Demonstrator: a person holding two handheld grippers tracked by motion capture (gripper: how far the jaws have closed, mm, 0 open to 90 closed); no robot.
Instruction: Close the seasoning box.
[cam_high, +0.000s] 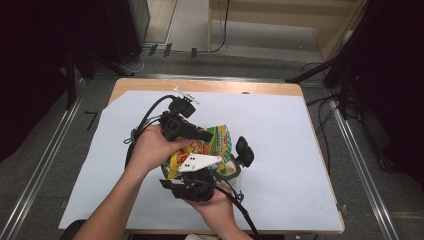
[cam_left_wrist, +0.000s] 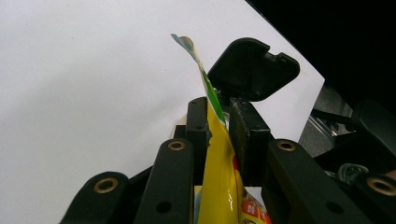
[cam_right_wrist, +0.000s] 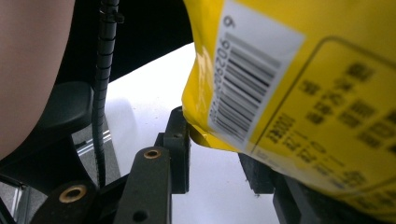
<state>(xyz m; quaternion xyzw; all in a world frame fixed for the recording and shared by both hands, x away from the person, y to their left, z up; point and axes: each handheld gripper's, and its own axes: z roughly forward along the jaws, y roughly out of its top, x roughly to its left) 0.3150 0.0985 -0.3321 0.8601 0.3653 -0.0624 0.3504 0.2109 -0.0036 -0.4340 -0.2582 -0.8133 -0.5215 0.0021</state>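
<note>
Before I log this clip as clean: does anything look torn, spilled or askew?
Nothing spilled. The yellow snack bag is pinched on edge between the left gripper's jaws, its top corner curling. The right gripper holds its barcode end. No tear shows.

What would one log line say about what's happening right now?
left gripper: jaws shut on snack bag edge | right gripper: jaws around bag's other edge, grip unclear | bag held above white sheet

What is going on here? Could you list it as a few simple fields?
Setting: wooden table covered by white paper sheet
Held thing: yellow snack bag, lifted above the sheet
Left tongs: clamped on the bag's thin edge
Right tongs: bag's barcode corner sits between the jaws; grip unclear
Also there: white cup beside the bag
</note>
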